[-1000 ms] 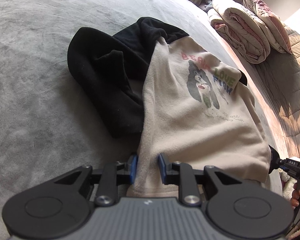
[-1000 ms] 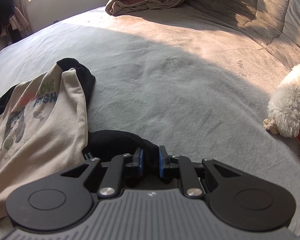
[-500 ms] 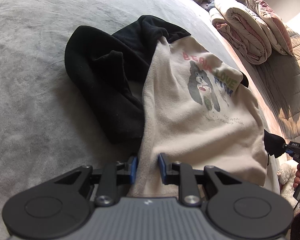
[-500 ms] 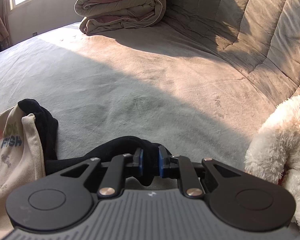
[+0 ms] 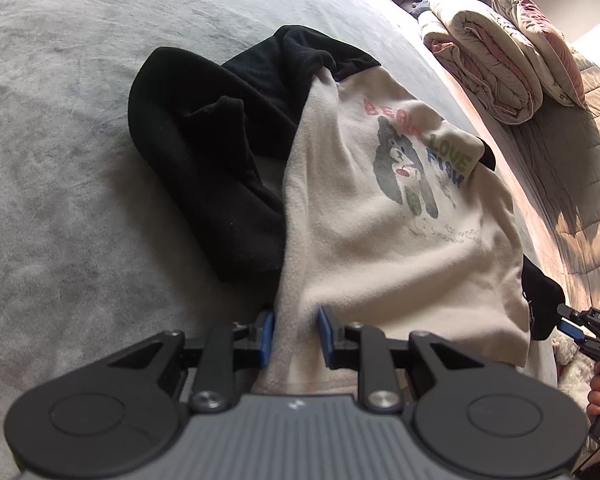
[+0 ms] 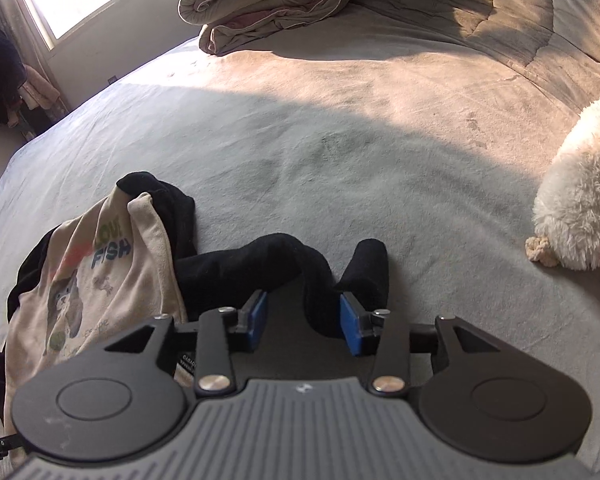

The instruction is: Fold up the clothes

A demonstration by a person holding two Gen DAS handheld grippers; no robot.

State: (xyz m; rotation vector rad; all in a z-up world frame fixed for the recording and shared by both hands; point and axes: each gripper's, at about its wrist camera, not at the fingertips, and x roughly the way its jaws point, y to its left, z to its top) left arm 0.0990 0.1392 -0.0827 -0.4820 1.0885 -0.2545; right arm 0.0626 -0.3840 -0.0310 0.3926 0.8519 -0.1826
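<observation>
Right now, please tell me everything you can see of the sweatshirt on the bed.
The sweatshirt looks like soft fleece: cream body, black sleeves and hood. Its print shows a grey bear with the words LOVE and FISH. It lies rumpled, print up, on the grey bed. The left gripper is shut on its cream hem. One black sleeve curls between the pads of the right gripper, whose jaws are opening and no longer press it.
</observation>
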